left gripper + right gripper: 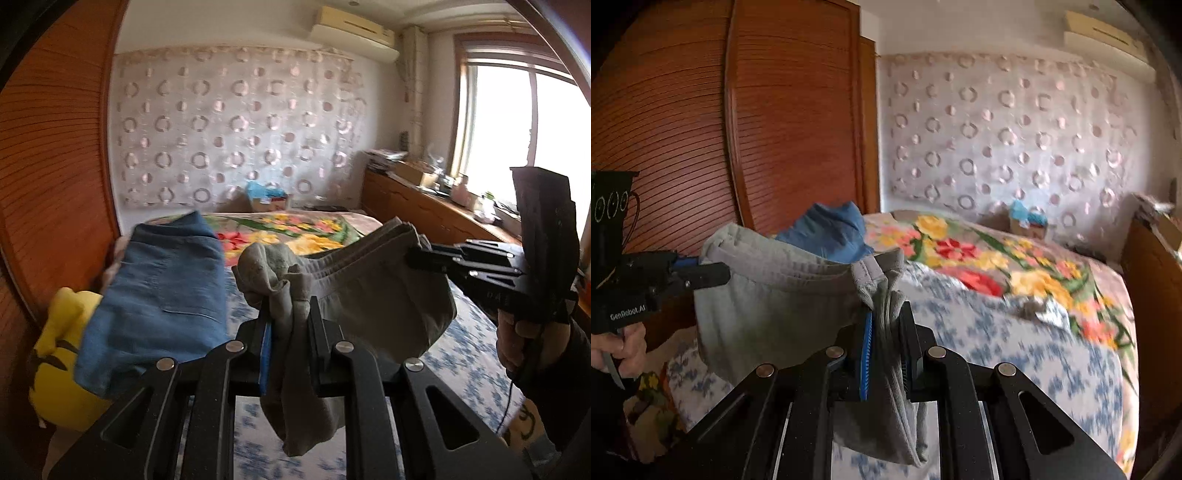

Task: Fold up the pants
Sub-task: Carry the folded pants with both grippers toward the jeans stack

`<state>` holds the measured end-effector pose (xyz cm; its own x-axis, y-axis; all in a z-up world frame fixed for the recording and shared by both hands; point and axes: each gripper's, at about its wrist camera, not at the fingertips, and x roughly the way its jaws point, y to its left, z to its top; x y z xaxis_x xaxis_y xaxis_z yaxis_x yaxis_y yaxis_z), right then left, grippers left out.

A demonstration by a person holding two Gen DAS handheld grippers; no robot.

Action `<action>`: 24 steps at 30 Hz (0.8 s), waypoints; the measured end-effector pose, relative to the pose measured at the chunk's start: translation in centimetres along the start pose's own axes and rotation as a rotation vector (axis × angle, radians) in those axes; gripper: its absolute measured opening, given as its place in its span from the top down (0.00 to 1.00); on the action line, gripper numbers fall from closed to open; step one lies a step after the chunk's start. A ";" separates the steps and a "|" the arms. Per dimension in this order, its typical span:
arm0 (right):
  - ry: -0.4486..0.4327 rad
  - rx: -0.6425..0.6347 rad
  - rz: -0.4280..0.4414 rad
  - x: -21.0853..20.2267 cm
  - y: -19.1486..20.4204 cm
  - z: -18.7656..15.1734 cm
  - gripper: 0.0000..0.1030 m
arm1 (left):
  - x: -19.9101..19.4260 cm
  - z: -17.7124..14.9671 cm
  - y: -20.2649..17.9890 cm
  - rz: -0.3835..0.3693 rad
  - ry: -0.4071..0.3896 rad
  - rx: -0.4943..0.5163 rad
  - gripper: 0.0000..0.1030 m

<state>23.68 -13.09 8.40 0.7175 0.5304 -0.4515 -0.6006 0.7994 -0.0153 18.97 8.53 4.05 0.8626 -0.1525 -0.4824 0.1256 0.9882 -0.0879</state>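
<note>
We hold the grey pants [369, 295] in the air above the bed [1015, 332], left gripper [286, 325] and right gripper [886, 332] each with fingers clamped on a waistband corner. We should keep the band taut and level before lowering. The legs hang below the frame, unseen; motion blurs the bedspread

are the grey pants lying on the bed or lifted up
Lifted: the grey pants hang between the left gripper and right gripper, sagging above the bed.
</note>
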 end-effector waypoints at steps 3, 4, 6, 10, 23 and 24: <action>-0.012 -0.027 0.017 3.0 -0.4 1.4 0.87 | 0.6 0.5 1.8 0.033 -0.009 -0.015 0.83; -0.016 -0.037 0.021 4.0 -0.7 1.7 0.87 | 0.8 0.6 2.2 0.041 -0.012 -0.018 0.83; -0.023 -0.059 0.030 6.2 -0.9 2.6 0.87 | 1.3 1.0 3.1 0.058 -0.023 -0.018 0.83; -0.032 -0.094 0.035 10.3 -1.7 3.7 0.87 | 2.4 1.7 5.1 0.094 -0.037 -0.029 0.83; -0.026 -0.192 0.116 20.7 -2.3 6.4 0.87 | 4.3 1.1 9.0 0.154 -0.036 -0.133 0.83; -0.023 -0.202 0.128 21.4 -2.1 6.8 0.87 | 4.3 1.0 9.1 0.156 -0.035 -0.139 0.83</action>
<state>42.68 -1.52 4.89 0.6372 0.6320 -0.4410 -0.7440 0.6538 -0.1381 24.27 16.93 2.04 0.8829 0.0051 -0.4696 -0.0776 0.9878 -0.1352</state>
